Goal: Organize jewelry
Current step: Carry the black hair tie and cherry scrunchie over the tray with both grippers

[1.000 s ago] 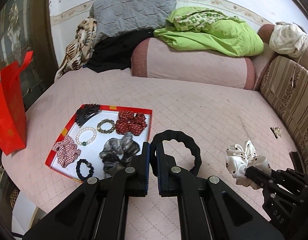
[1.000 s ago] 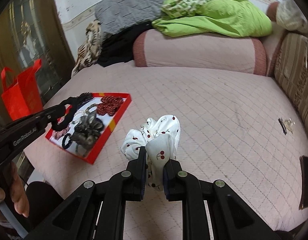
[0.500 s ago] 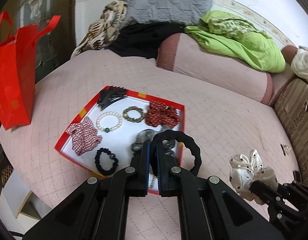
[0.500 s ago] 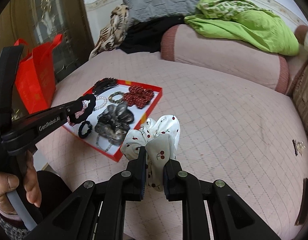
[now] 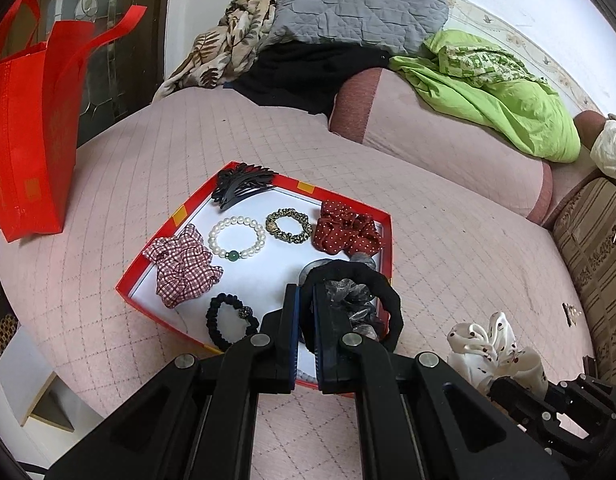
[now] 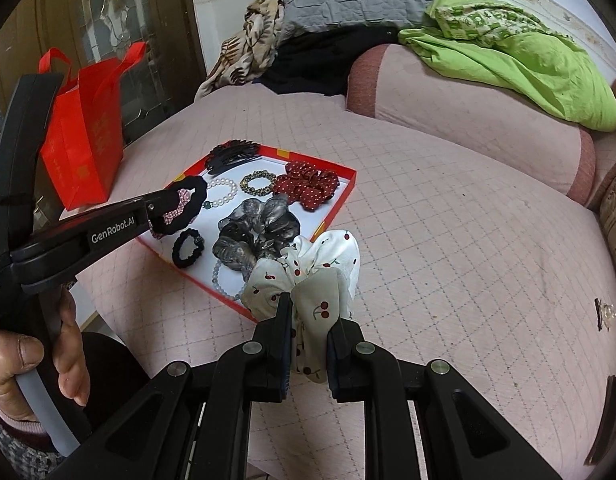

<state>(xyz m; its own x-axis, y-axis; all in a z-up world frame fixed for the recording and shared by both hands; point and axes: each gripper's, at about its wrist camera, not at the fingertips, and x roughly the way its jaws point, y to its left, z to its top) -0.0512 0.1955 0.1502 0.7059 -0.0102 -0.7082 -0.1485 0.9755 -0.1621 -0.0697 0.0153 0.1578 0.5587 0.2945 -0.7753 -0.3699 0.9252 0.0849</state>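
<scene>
Black scrunchie clamped in left jaws, hiding grey scrunchie; right jaws clamp cherry scrunchie.

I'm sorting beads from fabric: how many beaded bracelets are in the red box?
2: a pearl bracelet mid-box, and a pale bead bracelet at the near edge, partly under the grey scrunchie. More may be hidden.

A lived-in home bedroom: a bed under a pink quilted cover, a grey pillow, crumpled green bedding, heaped clothes and a red gift bag.
</scene>
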